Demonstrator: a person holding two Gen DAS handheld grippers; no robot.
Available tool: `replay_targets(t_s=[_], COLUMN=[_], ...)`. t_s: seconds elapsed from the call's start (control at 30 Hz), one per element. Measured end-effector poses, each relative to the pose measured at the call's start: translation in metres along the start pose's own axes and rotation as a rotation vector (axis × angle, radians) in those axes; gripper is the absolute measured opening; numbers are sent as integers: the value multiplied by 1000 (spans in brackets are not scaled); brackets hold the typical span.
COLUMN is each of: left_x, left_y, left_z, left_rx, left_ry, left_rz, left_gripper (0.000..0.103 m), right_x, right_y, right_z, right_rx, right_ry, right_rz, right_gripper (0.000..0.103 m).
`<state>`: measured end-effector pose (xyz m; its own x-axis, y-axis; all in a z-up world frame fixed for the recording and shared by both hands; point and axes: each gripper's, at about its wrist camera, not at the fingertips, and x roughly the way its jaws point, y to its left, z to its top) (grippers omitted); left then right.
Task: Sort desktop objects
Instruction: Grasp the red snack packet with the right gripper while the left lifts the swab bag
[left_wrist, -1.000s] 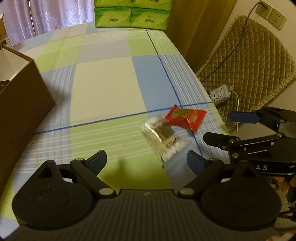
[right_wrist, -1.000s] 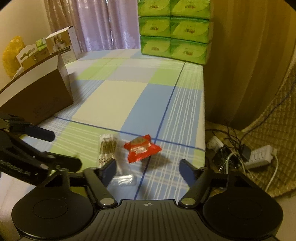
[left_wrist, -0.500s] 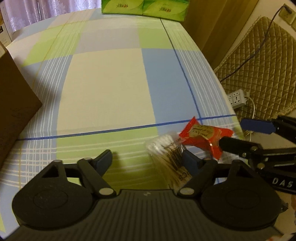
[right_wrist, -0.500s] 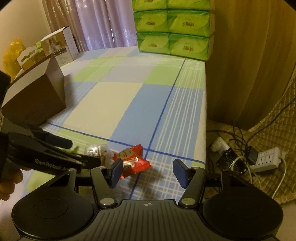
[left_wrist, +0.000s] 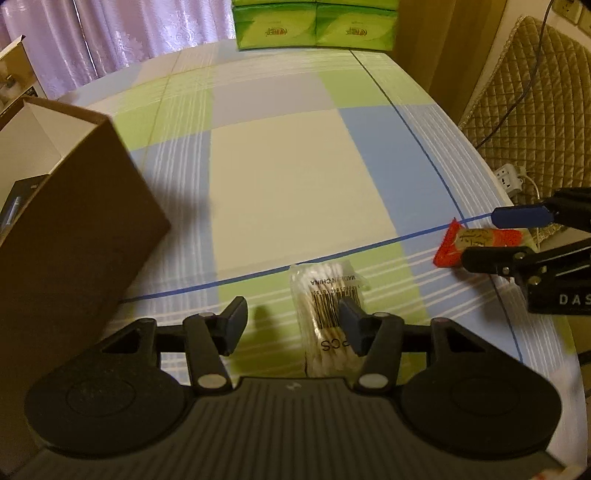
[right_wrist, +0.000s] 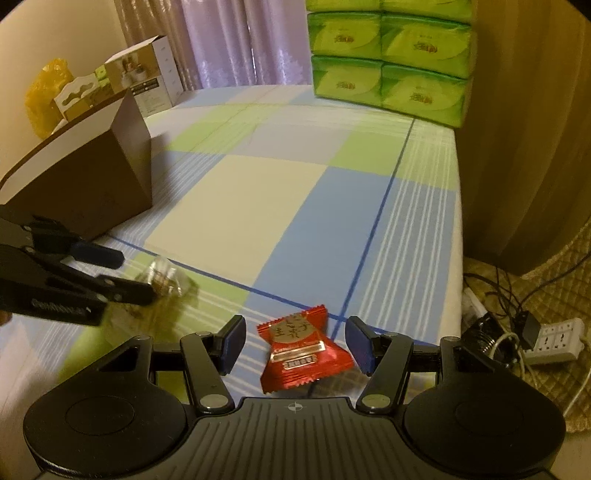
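Two packets, clear cotton-swab bag (left_wrist: 328, 317), red snack wrapper (right_wrist: 301, 350), possibly candy, both grippers' fingers apart

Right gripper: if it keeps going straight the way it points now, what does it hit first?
Probably the red snack packet: it already lies between the open fingers of the right gripper, nearer the right finger. Beyond it only bare checked tablecloth shows. Height above the cloth is unclear.

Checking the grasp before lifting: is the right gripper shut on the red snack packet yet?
Not yet: the right gripper is open, its blue-padded fingers apart on either side of the red foil snack packet.
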<state>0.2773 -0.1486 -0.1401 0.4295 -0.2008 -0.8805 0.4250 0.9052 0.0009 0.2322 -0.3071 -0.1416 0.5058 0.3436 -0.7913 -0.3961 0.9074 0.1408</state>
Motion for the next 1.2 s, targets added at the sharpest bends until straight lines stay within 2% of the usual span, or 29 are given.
replay_targets(t_s=[0.03, 0.1, 0.23, 0.33, 0.4, 0.47, 0.57, 0.8, 0.9, 1.2], left_x=[-2, -5, 1, 13, 19, 22, 21, 12, 5, -14], left_y=[2, 3, -7, -17, -18, -14, -3, 26, 35, 49], left_z=[0, 2, 4, 2, 1, 0, 0, -14, -25, -55], left_rx=[0, -9, 2, 33, 47, 50, 51, 23, -13, -68], left_ry=[-2, -8, -6, 16, 24, 24, 27, 57, 67, 77], left_rz=[-10, -33, -45, -18, -6, -3, 9, 39, 38, 27], left_gripper=[54, 67, 67, 59, 42, 31, 22, 20, 20, 19], right_x=[1, 3, 4, 2, 0, 0, 2, 11, 14, 5], right_y=[0, 0, -1, -1, -1, 0, 2, 7, 10, 33], right_z=[0, 0, -1, -1, -2, -2, -2, -2, -4, -22], right_rx=[0, 1, 6, 12, 12, 10, 0, -17, -11, 4], right_ry=[3, 9, 17, 17, 17, 17, 23, 35, 52, 65], right_rz=[-1, -6, -16, -21, -23, -25, -31, -41, -37, -14], right_gripper=[58, 58, 58, 58, 58, 58, 58, 57, 44, 40])
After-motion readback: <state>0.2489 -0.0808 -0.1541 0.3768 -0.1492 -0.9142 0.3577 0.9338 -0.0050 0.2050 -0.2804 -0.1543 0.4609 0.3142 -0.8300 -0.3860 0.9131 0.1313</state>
